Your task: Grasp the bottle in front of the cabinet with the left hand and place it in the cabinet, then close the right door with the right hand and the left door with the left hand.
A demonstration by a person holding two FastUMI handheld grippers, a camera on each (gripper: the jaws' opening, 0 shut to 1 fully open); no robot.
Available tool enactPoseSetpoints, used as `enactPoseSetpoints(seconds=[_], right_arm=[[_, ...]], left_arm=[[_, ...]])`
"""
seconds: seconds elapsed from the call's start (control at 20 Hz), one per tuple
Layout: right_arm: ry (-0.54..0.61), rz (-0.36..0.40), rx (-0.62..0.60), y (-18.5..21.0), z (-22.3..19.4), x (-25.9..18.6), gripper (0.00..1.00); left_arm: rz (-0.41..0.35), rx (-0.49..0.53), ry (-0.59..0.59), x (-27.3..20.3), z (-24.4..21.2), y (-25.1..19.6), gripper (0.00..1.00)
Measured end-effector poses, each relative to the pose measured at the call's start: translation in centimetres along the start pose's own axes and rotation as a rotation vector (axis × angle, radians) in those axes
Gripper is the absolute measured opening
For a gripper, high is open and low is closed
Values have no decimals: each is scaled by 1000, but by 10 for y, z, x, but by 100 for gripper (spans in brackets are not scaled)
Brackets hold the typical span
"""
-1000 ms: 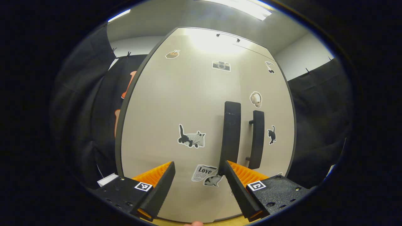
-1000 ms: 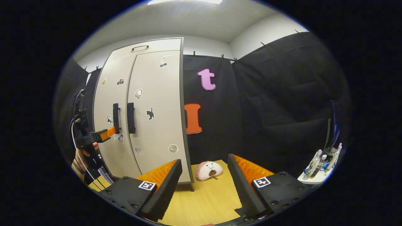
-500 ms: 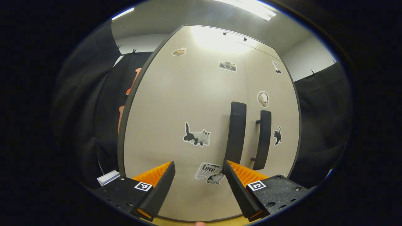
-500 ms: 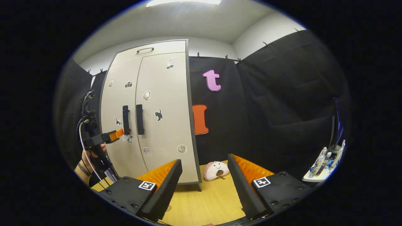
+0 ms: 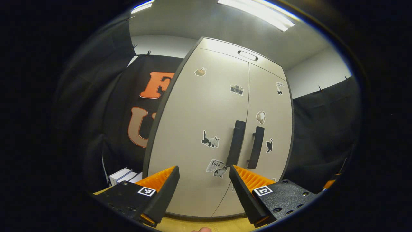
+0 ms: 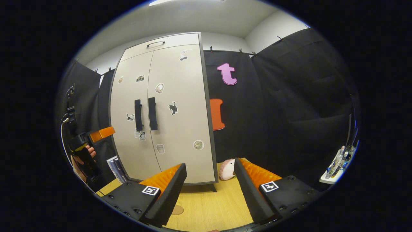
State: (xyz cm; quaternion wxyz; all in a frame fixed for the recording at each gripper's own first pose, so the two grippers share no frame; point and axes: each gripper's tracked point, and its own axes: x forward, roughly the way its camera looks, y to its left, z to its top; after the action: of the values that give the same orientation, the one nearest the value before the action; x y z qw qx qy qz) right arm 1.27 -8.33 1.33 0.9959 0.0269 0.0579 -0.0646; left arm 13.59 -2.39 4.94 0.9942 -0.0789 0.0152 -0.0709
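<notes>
Since both cabinet doors sit flush, the task looks finished; left tool and right tool gape, holding nothing.

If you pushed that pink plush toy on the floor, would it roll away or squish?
The plush toy looks soft and rounded, so it would probably squish and slide rather than roll far. It seems light, and it lies flat on the smooth wooden floor by the cabinet, so tipping is unlikely.

Cabinet ahead of me, both doors shut.

I see the stuffed toy on the floor just right of the cabinet's foot, books at its left foot, and a shelf of bottles well off to its right.
</notes>
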Motion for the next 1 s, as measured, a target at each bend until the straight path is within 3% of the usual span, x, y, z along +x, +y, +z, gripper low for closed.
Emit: enactPoseSetpoints(seconds=[0.35, 1.0], right_arm=[[15, 67, 15, 26, -5, 17, 98], [-32, 57, -25, 34, -7, 22, 98]], left_arm=[[84, 27, 14, -64, 1, 36, 95], [120, 42, 32, -117, -38, 44, 95]])
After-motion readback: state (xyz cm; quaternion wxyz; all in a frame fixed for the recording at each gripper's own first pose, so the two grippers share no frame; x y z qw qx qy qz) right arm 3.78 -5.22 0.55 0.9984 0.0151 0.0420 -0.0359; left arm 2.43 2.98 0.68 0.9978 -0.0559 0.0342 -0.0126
